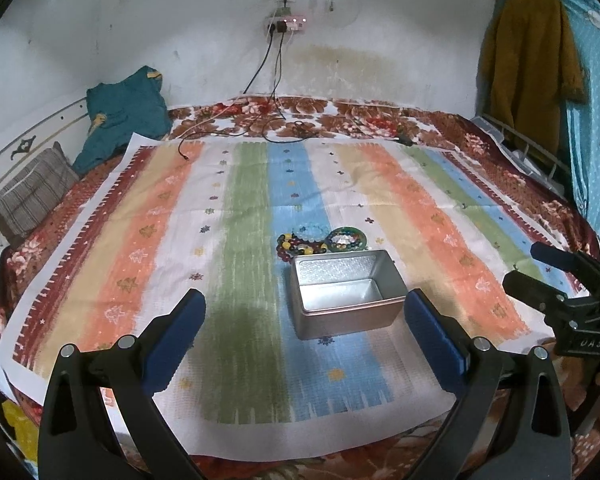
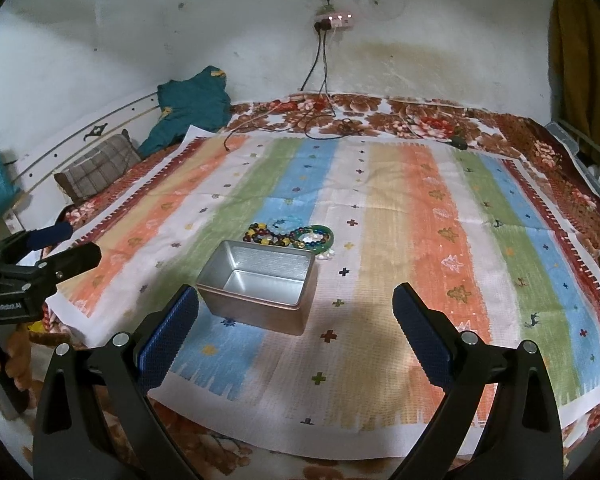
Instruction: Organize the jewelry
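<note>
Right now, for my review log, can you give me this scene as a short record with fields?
surface: striped cloth spread over a floral bedspread
container: open metal tin, empty inside, on the cloth
jewelry: beaded bracelets and a green bangle clustered on the cloth just behind the tin, none inside it
left gripper: open, holding nothing, short of the tin
right gripper: open, holding nothing
progress: no piece placed yet
</note>
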The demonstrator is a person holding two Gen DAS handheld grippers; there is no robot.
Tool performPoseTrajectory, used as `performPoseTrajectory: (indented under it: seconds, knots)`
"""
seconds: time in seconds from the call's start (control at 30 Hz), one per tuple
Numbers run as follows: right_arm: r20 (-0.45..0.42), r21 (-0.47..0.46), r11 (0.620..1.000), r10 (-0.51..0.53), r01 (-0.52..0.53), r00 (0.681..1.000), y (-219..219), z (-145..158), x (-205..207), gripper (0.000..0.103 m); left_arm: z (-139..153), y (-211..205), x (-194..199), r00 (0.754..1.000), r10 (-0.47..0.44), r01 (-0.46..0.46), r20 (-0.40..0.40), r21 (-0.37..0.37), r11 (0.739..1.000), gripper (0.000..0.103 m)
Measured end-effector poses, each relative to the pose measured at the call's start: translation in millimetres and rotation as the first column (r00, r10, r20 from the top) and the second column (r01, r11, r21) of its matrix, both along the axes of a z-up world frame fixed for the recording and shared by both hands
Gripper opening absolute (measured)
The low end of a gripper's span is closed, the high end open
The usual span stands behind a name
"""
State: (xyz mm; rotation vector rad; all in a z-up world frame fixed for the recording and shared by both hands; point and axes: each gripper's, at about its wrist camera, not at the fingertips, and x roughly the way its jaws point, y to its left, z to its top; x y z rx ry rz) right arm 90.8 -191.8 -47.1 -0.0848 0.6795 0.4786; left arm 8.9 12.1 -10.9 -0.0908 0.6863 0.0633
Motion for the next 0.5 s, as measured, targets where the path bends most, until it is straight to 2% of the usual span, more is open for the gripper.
performPoseTrajectory:
  seconds: [0.5]
  knots:
    - [-0.037,-0.004,1.000,-0.007,0.007,0.999,5,-4,12,0.099,-4,2,1,1.000,0.002,-0.002,-0.012,0.005,1.000,0.097]
